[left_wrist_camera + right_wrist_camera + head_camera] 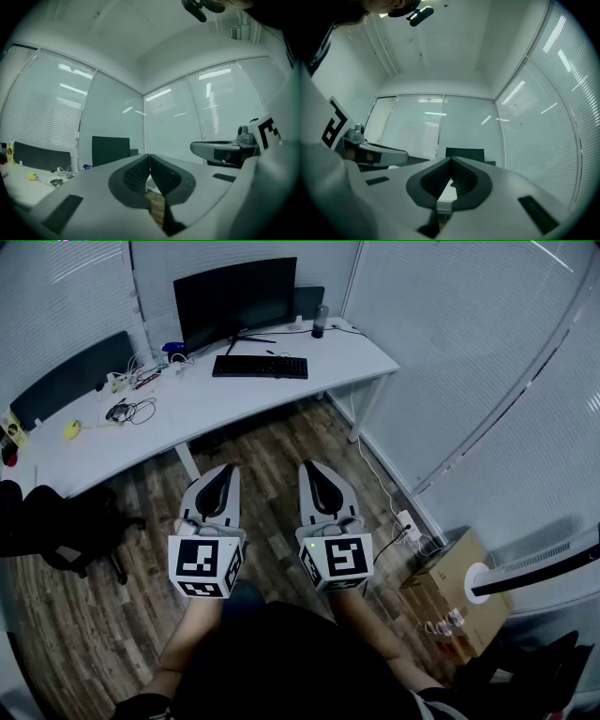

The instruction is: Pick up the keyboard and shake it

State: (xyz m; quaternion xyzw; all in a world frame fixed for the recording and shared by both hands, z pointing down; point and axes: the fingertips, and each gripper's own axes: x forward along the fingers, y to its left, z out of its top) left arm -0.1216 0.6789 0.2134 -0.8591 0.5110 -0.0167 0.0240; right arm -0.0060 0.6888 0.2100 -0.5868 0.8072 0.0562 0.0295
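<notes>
The keyboard lies flat on the white surface at the far side of the room. It is just in front of the dark monitor and well apart from both tools. The left tool and the right tool are held side by side over the wooden floor, short of the surface and pointing toward it. In the left gripper view the left tool's jaws are pressed together at the tips with nothing between them. In the right gripper view the right tool's jaws meet the same way and pinch nothing.

There are 2 containers in sight. 1 dark bottle stands upright on the surface, right of the monitor's foot and near the back edge; its contents cannot be told. 1 cardboard box sits on the floor at the right, near the blinds. A white round thing overlaps its far side. Small coloured bits show at its near edge, too small to identify, and it is unclear whether they lie in the box or beside it.

A tangle of cables and a small yellow thing lie on the left part of the surface. A power strip lies on the floor between the right tool and the box.
</notes>
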